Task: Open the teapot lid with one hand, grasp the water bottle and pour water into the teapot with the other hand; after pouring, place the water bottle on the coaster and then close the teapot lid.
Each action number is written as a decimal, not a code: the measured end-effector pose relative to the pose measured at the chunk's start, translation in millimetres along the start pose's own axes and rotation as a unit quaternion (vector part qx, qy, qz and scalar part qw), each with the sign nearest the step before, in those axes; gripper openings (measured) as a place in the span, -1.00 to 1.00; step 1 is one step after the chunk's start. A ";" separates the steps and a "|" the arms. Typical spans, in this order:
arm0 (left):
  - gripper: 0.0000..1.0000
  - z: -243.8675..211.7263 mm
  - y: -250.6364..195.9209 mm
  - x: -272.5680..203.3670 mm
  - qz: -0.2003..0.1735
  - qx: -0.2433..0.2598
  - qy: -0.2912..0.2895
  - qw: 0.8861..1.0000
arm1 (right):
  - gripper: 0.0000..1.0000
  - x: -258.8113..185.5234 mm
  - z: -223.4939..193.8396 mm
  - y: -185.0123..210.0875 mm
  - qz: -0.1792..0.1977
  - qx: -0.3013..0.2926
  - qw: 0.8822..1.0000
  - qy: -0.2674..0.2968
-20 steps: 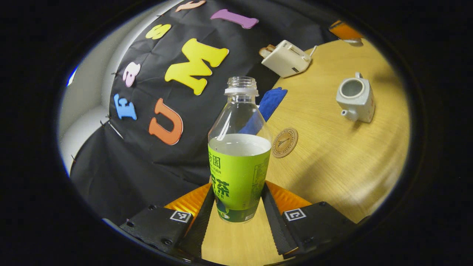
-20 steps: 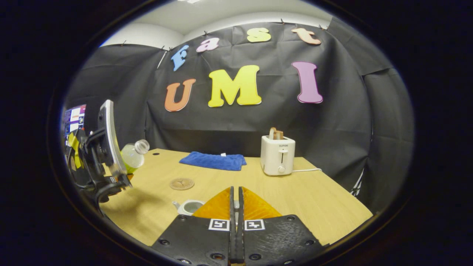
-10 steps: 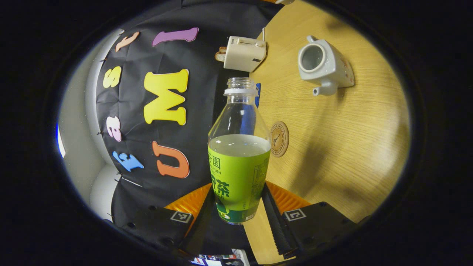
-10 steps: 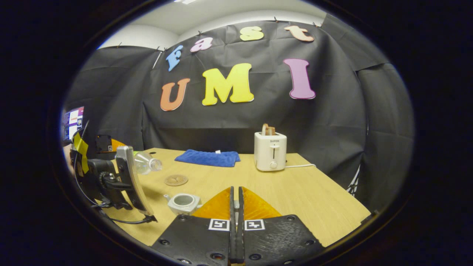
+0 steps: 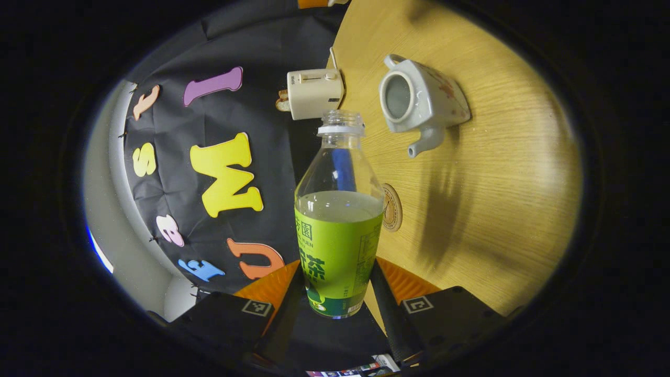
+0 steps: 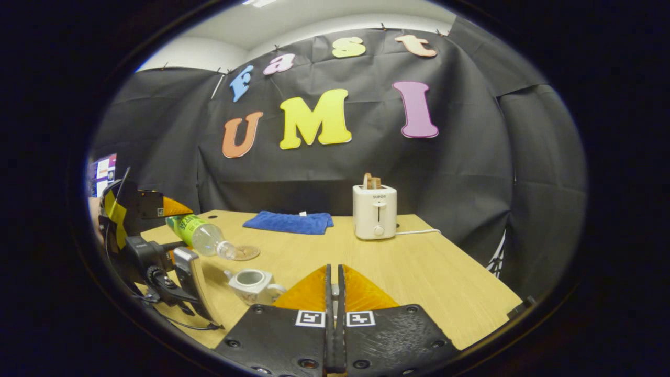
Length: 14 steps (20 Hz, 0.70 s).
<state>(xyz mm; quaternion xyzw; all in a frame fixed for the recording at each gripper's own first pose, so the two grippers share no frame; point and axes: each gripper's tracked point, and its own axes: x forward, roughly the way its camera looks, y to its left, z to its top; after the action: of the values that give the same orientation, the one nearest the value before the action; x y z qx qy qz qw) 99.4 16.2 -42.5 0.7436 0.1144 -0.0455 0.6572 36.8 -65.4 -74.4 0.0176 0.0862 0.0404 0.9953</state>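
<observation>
Left gripper [image 5: 337,309] clamps uncapped water bottle [image 5: 339,230], tipped mouth-down just above lidless teapot [image 6: 251,283]; right gripper [image 6: 335,293] fingers pressed together, contents unclear.

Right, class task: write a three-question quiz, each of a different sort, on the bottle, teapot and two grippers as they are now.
1. True or false: the teapot has its lid on.
2. What does the left gripper hold? A. towel B. water bottle C. toaster
3. Fill in: in the right gripper view, the bottle's mouth hangs tilted above the ____.

Key: 1 false, its top is open. 2 B. 3 teapot; behind it lies the coaster.
</observation>
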 end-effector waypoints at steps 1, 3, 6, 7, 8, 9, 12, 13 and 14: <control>0.51 0.7 2.9 1.6 0.003 0.010 0.001 1.000 | -1.00 -1.3 -1.1 -0.5 0.000 0.000 1.000 0.000; 0.51 0.5 6.7 4.4 0.006 0.025 0.003 1.000 | -1.00 -2.7 -0.7 -1.2 0.000 -0.001 1.000 0.000; 0.51 6.8 8.9 1.4 0.006 0.051 0.001 0.999 | -1.00 -4.2 1.4 -4.4 -0.003 -0.002 1.000 -0.004; 0.51 10.3 8.9 1.5 0.003 0.055 -0.004 0.998 | -1.00 -5.0 0.5 -4.8 -0.003 -0.002 1.000 -0.004; 0.51 10.7 8.8 3.7 0.002 0.059 0.000 0.998 | -1.00 -5.4 0.8 -5.7 -0.004 -0.002 1.000 -0.005; 0.51 11.5 10.7 3.6 0.005 0.069 0.000 0.998 | -1.00 -6.3 0.9 -6.1 -0.004 -0.001 1.000 -0.005; 0.50 16.1 18.3 3.3 0.014 0.094 0.001 0.995 | -1.00 -7.7 0.8 -8.4 -0.005 -0.002 1.000 -0.006; 0.51 16.8 16.8 4.3 0.012 0.098 0.001 0.995 | -1.00 -7.8 0.5 -10.2 -0.006 -0.002 1.000 -0.006; 0.51 17.5 16.4 4.5 0.012 0.104 0.001 0.994 | -1.00 -7.5 0.6 -10.8 -0.006 -0.001 1.000 -0.006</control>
<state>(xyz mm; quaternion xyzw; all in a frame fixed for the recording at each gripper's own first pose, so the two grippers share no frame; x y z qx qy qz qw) 109.0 -2.3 -29.9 0.8094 0.1012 -0.0485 0.5765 30.4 -76.8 -73.0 0.0159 0.0805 0.0342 0.9960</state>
